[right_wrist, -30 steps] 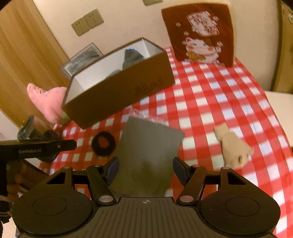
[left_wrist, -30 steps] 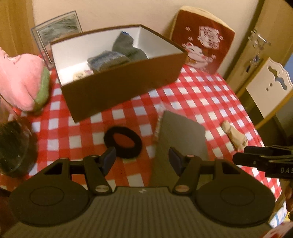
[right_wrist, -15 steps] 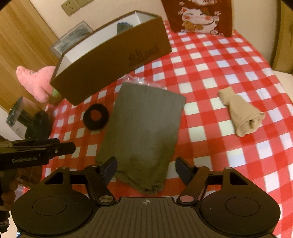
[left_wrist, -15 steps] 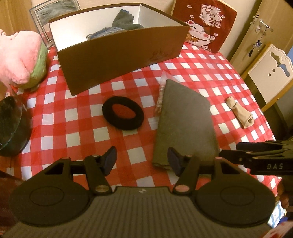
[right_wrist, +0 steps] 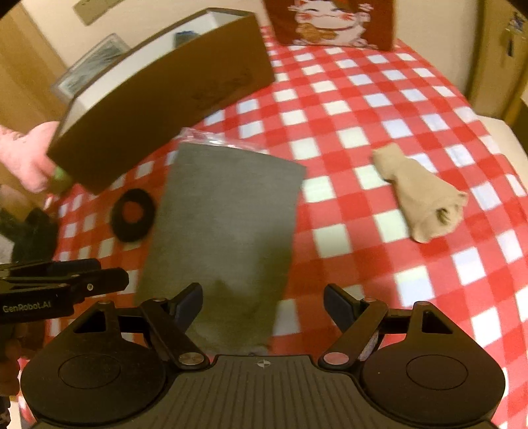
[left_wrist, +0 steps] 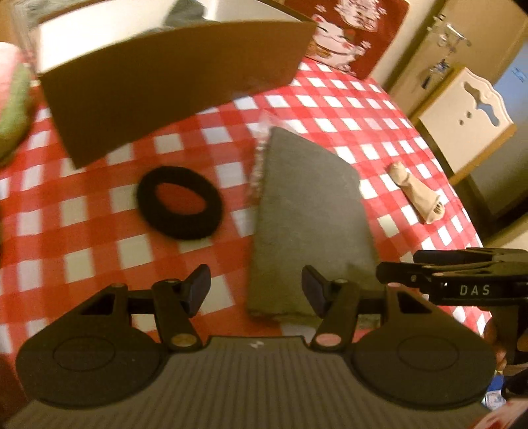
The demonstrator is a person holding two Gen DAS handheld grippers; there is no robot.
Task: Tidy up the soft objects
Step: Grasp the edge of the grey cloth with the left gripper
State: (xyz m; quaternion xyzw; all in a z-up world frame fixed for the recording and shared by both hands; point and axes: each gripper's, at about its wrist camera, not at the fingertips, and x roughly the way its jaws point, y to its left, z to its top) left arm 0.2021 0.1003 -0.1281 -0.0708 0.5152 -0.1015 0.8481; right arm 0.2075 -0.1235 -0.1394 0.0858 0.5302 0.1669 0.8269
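A flat grey-green folded cloth [right_wrist: 227, 227] in a clear wrapper lies on the red checked table [right_wrist: 379, 109]. My right gripper [right_wrist: 264, 305] hovers low over its near end, jaws opening, nothing pressed between them. My left gripper [left_wrist: 255, 292] stands open just above the cloth's near left corner [left_wrist: 310, 231], its right finger over the cloth. A black hair ring [left_wrist: 180, 206] lies left of the cloth. A rolled beige sock [right_wrist: 425, 201] lies to the right. The brown box [right_wrist: 165, 109] behind holds grey socks.
A pink and green plush [right_wrist: 31, 161] sits left of the box, a dark glass jar [right_wrist: 29, 231] near the left edge. A red lucky-cat cushion [right_wrist: 330, 23] leans on the wall behind. A white chair back [left_wrist: 462, 122] stands at the table's right.
Both grippers have sunk toward the table and tilted further down, so the cloth looks larger and nearer. The right jaws have spread wider; the left jaws look unchanged.
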